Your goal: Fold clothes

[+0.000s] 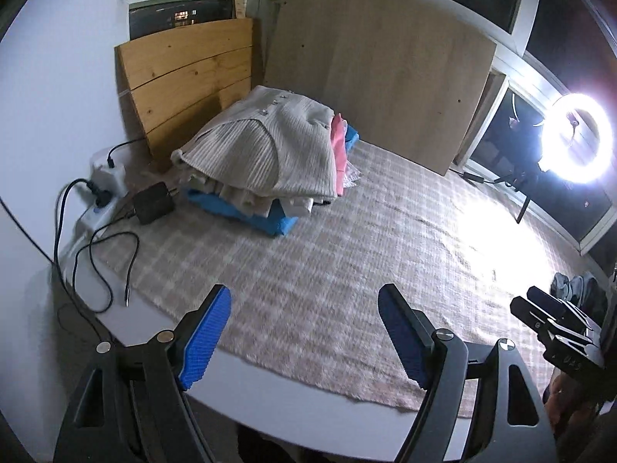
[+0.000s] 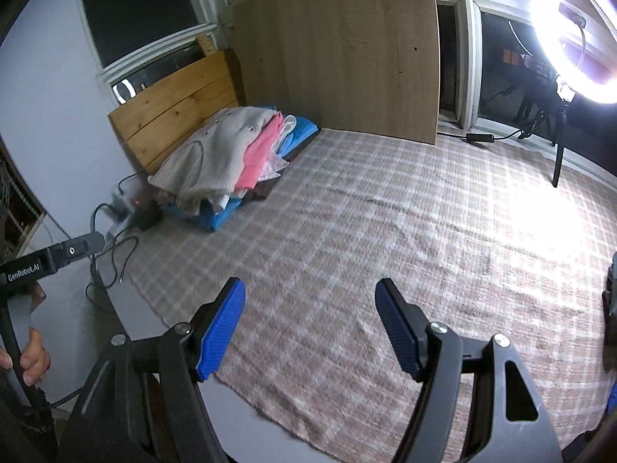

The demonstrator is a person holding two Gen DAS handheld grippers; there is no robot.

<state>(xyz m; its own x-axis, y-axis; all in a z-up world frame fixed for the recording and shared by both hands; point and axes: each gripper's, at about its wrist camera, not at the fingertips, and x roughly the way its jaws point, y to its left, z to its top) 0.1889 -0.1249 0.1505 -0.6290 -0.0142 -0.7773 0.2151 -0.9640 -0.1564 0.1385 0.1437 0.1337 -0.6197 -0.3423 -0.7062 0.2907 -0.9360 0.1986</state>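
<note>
A pile of folded clothes [image 1: 266,154] lies at the far left of the checked blanket [image 1: 347,250], with a cream ribbed cardigan [image 1: 277,142] on top, a pink garment [image 1: 339,146] and a blue one [image 1: 246,212] underneath. The pile also shows in the right wrist view [image 2: 227,158]. My left gripper [image 1: 304,332] is open and empty, held above the near edge of the blanket. My right gripper [image 2: 310,324] is open and empty, also above the near blanket edge; its body shows in the left wrist view [image 1: 555,328].
A power strip [image 1: 100,196], a black adapter [image 1: 152,202] and loose cables [image 1: 96,254] lie left of the pile. Wooden boards [image 1: 378,69] lean against the back wall. A bright ring light [image 1: 576,137] stands at the right. Dark clothes [image 1: 574,289] lie at the right edge.
</note>
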